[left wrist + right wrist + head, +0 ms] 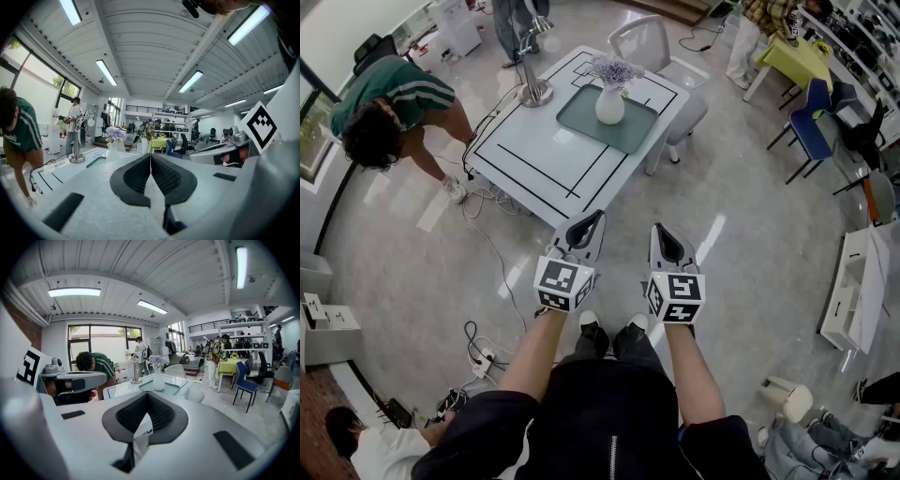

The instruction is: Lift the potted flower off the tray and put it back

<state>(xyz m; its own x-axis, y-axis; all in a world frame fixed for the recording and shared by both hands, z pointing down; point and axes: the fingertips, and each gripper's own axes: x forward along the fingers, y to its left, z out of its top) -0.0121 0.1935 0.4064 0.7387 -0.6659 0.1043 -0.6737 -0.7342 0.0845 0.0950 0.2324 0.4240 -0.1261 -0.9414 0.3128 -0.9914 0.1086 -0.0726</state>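
Stance ahead of the reach: I hold the left gripper (pixel 596 219) and the right gripper (pixel 661 232) side by side, well apart from the table (pixel 534 164), each with its fingers pressed together at the tips and nothing between them. The potted flower (pixel 610 94), a white narrow-necked vase with pale purple blooms, stands upright on the green tray (pixel 581 112) toward the table's far side; the lift has not begun. Likely hazards, as I judge them: closed fingers brought to the vase would push it over rather than grasp it, so they must part first; a grip set high on the slim neck could let the pot swing or slip; the lamp (pixel 534 86) just beside the tray could be knocked by my left gripper; cables (pixel 492 246) on the floor and a person (pixel 389 112) bending near the table's corner crowd my path.
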